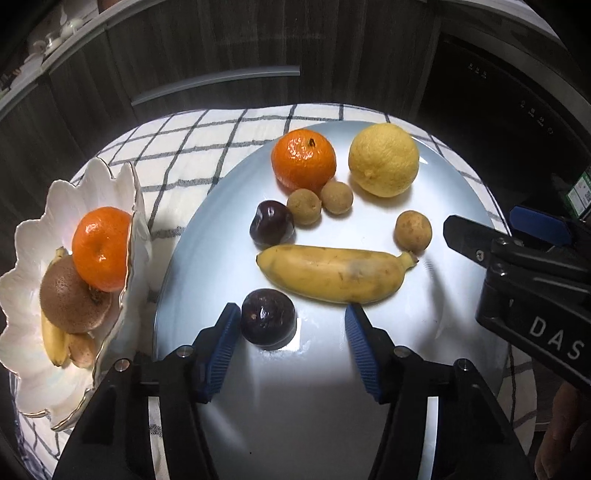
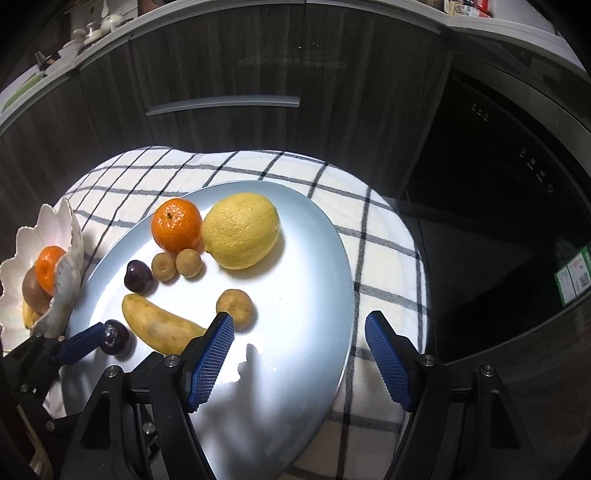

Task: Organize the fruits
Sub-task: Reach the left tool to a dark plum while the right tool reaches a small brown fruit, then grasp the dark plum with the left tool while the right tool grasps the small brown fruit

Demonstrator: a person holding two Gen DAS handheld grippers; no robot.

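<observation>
1. Left gripper (image 1: pixel 291 321): tilted steeply downward, jaws parted, blue pads (image 1: pixel 221 343) clear of contact.
2. Right gripper (image 2: pixel 301 328): likewise tilted downward, jaws spread wider, nothing between them.

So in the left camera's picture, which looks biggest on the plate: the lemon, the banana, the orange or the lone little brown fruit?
1. Banana, longest, though nearer the camera.
2. Lemon.
3. Orange, close to the lemon.
4. Lone brown fruit, clearly smallest.

This is a home kitchen: beyond the fingers stand dark wood cabinets (image 2: pixel 221 62) with a long handle (image 2: pixel 223 104), a built-in black appliance (image 2: pixel 491 155), and white teaware (image 1: pixel 62 31) on the counter above.
</observation>
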